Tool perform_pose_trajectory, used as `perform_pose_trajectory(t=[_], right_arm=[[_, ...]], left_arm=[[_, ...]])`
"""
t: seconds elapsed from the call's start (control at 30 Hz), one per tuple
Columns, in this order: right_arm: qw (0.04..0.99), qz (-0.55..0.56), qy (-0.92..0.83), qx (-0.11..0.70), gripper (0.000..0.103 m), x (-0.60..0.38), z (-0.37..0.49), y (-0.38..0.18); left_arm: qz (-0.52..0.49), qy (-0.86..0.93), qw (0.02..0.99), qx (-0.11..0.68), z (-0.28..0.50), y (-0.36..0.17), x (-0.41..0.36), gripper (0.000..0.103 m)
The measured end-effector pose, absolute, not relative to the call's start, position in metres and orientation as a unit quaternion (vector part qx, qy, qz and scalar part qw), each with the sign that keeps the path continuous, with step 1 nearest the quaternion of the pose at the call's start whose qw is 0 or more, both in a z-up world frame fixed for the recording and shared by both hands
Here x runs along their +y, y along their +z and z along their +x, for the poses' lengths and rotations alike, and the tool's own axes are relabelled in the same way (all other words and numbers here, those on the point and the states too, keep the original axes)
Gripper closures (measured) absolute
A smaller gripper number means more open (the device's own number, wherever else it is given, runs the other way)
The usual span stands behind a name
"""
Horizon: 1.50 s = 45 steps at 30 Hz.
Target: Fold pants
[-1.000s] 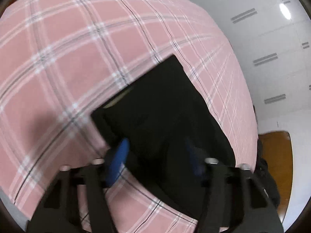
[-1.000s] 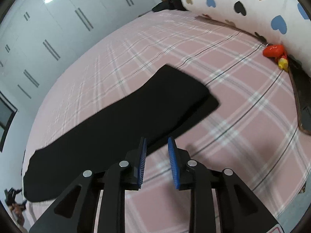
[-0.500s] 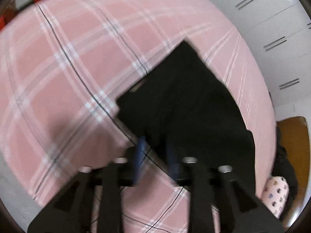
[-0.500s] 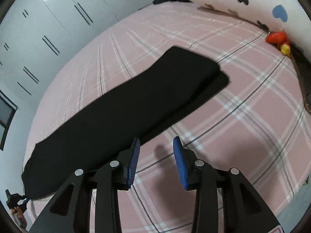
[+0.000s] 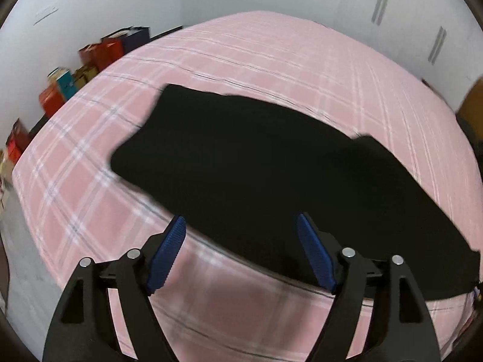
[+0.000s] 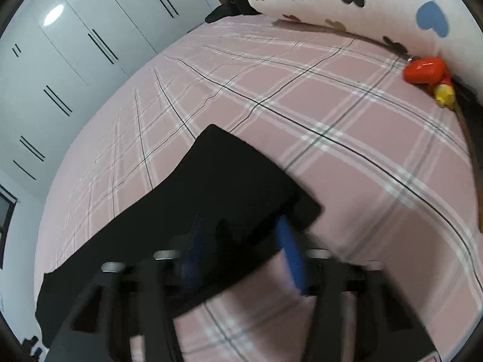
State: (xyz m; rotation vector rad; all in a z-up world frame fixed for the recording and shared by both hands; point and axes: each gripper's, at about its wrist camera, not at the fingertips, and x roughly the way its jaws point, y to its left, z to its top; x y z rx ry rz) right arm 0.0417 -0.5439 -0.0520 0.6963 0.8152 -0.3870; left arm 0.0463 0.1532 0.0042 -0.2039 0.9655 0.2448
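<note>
Black pants (image 5: 256,163) lie flat in a long folded strip on the pink plaid bed (image 5: 271,45). My left gripper (image 5: 241,235) is open and empty, its blue pads spread wide just above the strip's near long edge. In the right wrist view the pants (image 6: 229,181) show one squared end. My right gripper (image 6: 241,238) is open, with that end's near corner between its blue pads. This view is blurred, so contact with the cloth is unclear.
Coloured boxes and bags (image 5: 60,87) line the wall past the bed's far left edge. A heart-print pillow (image 6: 347,0) and a red and yellow toy (image 6: 425,72) sit at the head of the bed. White wardrobe doors (image 6: 75,45) stand behind.
My left gripper let go of the pants' end, opened wide and swung round to face the strip's long side. My right gripper opened wider and moved forward onto the other end.
</note>
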Motion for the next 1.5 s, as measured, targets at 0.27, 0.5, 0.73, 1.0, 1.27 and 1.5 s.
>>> perform_pose_trajectory(t=[0.27, 0.5, 0.73, 1.0, 1.27, 1.5], right_arm=[[0.857, 0.297, -0.163, 0.389, 0.096, -0.544, 0.014, -0.055], [0.85, 0.328, -0.193, 0.364, 0.057, -0.554, -0.008, -0.043], [0.831, 0.376, -0.212, 0.35, 0.037, -0.568, 0.009, -0.059], [0.841, 0.343, -0.206, 0.364, 0.077, -0.557, 0.035, -0.059], [0.878, 0.33, -0.158, 0.31, 0.084, -0.512, 0.045, 0.0], [0.913, 0.277, -0.044, 0.298, 0.084, -0.418, 0.084, 0.064]], left_arm=[[-0.046, 0.094, 0.875, 0.473, 0.062, -0.019, 0.101, 0.029], [-0.001, 0.104, 0.883, 0.459, 0.055, -0.029, 0.09, 0.02], [-0.007, 0.1, 0.891, 0.443, 0.045, -0.042, 0.093, 0.018], [0.008, 0.095, 0.899, 0.427, 0.042, -0.048, 0.085, 0.015], [0.005, 0.091, 0.903, 0.419, 0.041, -0.044, 0.085, 0.015], [-0.01, 0.093, 0.909, 0.406, 0.034, -0.035, 0.09, 0.015]])
